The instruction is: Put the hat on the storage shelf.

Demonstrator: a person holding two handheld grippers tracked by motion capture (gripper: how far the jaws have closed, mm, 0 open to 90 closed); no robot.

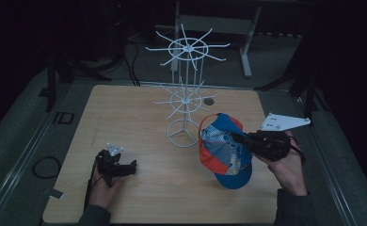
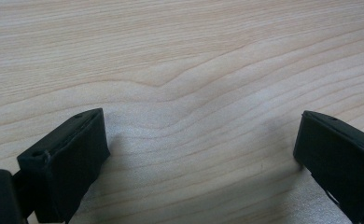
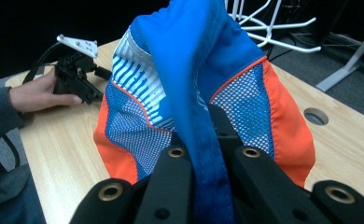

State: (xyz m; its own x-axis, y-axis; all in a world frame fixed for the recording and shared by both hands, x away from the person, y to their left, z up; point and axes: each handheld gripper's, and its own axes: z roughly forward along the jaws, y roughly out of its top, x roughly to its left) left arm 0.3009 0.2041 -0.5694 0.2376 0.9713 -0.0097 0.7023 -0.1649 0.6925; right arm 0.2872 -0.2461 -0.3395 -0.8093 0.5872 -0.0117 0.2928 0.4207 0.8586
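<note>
Our left gripper rests on the wooden table, jaws spread wide and empty. Just right of the white wire rack, our right gripper pinches the blue-orange cap, long axis roughly vertical, brim hanging down.

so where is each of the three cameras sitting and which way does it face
High view: above the person's side, facing forward and down on the table; both forearms, left gripper, right gripper clamping the cap.
Left gripper view: on the left gripper, facing bare tabletop, jaws apart.
Right gripper view: on the right gripper, facing the cap.
Shared: high and right gripper views show cap, white rack, left hand.
</note>
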